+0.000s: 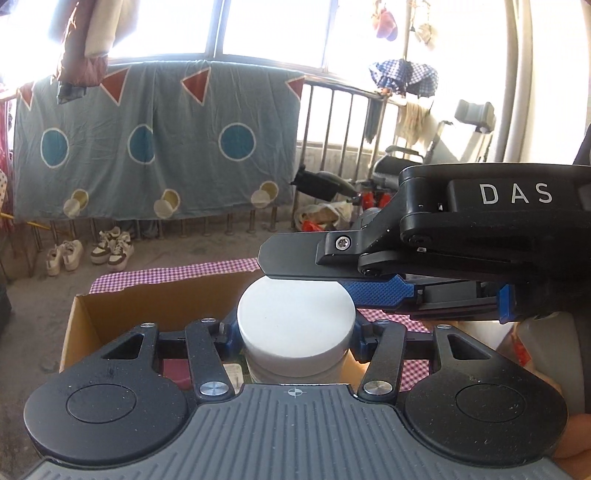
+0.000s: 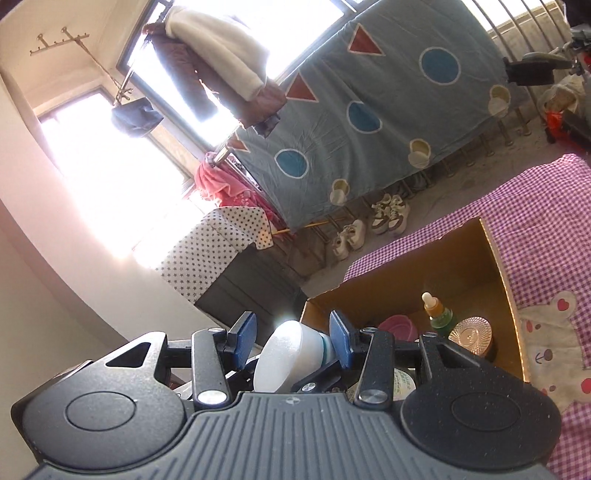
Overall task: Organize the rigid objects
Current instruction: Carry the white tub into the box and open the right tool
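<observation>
Gripping the one white-capped jar (image 1: 295, 325) over the cardboard box (image 1: 122, 306), your left gripper (image 1: 293, 332) was clamped on it; your right gripper (image 2: 291, 338) came in sideways, fingers spread around the cap. Box held three items: pink bowl (image 2: 397, 326), dropper bottle (image 2: 437, 312), gold-lidded jar (image 2: 472, 334).

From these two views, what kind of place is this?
Probably an enclosed home balcony used for drying laundry: a patterned sheet hangs over a railing under big windows, clothes hang overhead, and sneakers sit on the bare floor.
</observation>
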`<act>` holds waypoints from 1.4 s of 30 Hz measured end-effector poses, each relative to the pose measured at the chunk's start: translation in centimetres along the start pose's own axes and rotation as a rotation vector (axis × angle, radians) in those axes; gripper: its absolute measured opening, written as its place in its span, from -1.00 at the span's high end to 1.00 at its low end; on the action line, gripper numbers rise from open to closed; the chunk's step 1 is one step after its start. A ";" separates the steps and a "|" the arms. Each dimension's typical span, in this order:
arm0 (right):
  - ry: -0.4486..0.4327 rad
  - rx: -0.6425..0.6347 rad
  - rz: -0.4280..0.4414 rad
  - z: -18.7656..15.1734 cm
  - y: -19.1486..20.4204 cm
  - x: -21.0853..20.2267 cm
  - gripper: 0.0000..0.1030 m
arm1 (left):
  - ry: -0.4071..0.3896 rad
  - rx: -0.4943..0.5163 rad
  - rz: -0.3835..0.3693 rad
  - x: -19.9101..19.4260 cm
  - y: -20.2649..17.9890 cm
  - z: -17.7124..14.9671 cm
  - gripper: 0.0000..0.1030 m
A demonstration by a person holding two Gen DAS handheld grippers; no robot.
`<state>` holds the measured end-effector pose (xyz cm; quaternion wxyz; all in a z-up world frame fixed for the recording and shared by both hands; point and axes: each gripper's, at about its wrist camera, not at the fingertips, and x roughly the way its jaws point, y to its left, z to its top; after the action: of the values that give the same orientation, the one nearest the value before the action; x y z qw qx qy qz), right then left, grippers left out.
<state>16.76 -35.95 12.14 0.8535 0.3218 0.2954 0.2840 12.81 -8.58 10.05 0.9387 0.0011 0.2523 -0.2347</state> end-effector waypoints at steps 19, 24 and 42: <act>0.088 0.045 -0.160 -1.1 -7.6 5.3 0.06 | 0.233 -0.096 -0.077 7.3 1.8 -2.9 -0.03; 0.074 0.043 -0.187 -1.3 -8.2 4.7 0.04 | 0.262 -0.085 -0.083 7.9 1.7 -2.8 -0.16; -0.132 0.080 -0.171 -2.3 -5.5 -4.7 -0.27 | 0.107 -0.102 0.012 0.1 1.2 -1.5 -0.99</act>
<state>13.69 -41.69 8.29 0.8786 0.3473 0.2763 0.1764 12.74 -7.35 8.49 0.9242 -0.0327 0.3136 -0.2156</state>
